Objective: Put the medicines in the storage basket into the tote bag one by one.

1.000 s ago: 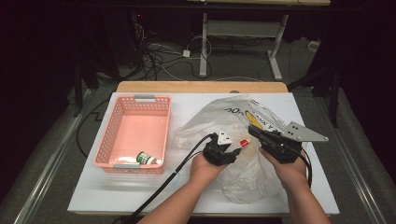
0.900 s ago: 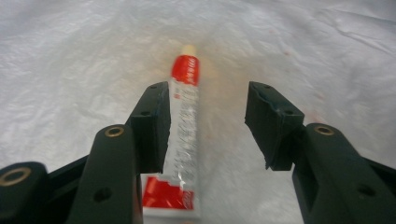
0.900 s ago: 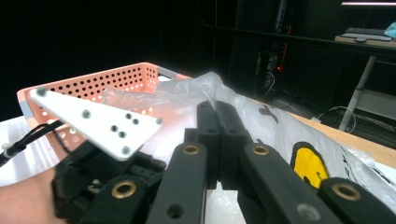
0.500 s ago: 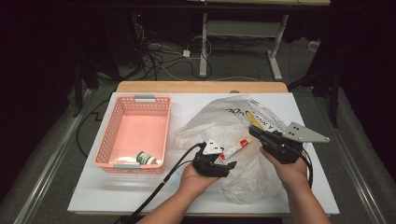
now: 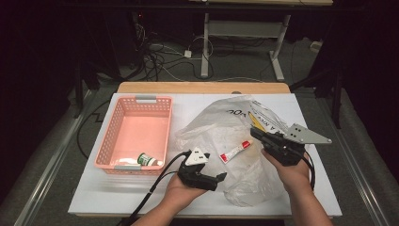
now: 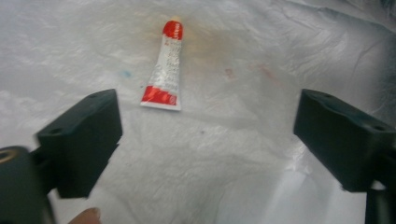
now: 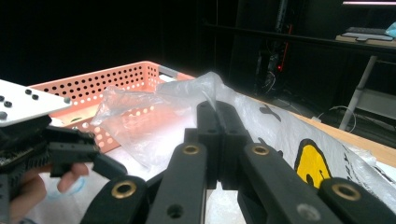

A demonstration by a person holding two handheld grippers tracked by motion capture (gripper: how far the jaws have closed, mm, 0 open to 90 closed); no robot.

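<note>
A small red and white tube lies on a crumpled clear plastic bag in the middle of the white table. My left gripper sits just below and left of the tube. Its jaws have just been opening and now stand wide apart with nothing between them. My right gripper is shut on the bag's thin film at the bag's right side, beside a yellow print.
A pink perforated basket stands at the left of the table with a small green and white bottle in its near corner. Black cables trail from both grippers toward the table's front edge.
My left gripper has drawn back toward the front left, away from the tube, and its jaws have spread. The tube now lies free on the bag. The right gripper has kept still.
</note>
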